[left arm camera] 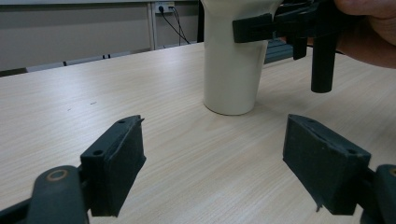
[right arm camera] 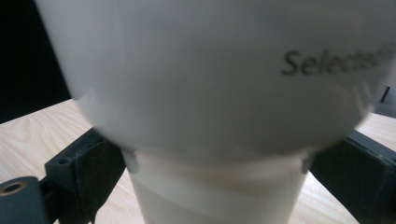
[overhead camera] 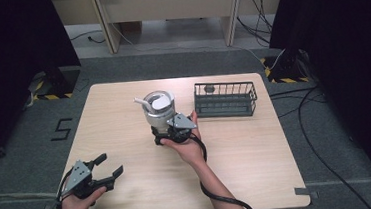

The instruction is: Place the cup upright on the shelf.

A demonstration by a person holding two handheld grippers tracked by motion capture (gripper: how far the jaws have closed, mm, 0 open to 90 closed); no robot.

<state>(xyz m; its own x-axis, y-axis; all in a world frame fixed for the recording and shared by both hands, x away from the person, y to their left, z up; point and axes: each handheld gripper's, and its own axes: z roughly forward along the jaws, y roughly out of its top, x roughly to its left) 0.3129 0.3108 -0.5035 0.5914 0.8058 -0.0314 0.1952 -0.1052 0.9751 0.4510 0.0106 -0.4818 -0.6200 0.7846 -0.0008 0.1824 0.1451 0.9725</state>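
Left fingers (left arm camera: 116, 168): nearest the lens in the left gripper view, two black pads set wide apart, nothing between them, bare wood below.
Left gripper (overhead camera: 107, 169): at the near left corner of the tabletop (overhead camera: 257, 154), held in the person's left hand (overhead camera: 76, 206); well apart from the white appliance.
Right fingers (right arm camera: 88, 168): one dark pad on each side of the narrow cream base; whether they press on it cannot be told.
Right gripper (overhead camera: 168, 132): low at the near side of the white appliance, right hand (overhead camera: 187, 147) behind it.
White appliance (overhead camera: 159, 109): upright near the tabletop centre; wide upper body with a grey "Select..." mark, tapered cream base standing on the wood; white spout at its upper left in the high view.
Wire basket (overhead camera: 225, 100): dark, just right of the white appliance, not touching it; a small round thing in its far left corner.
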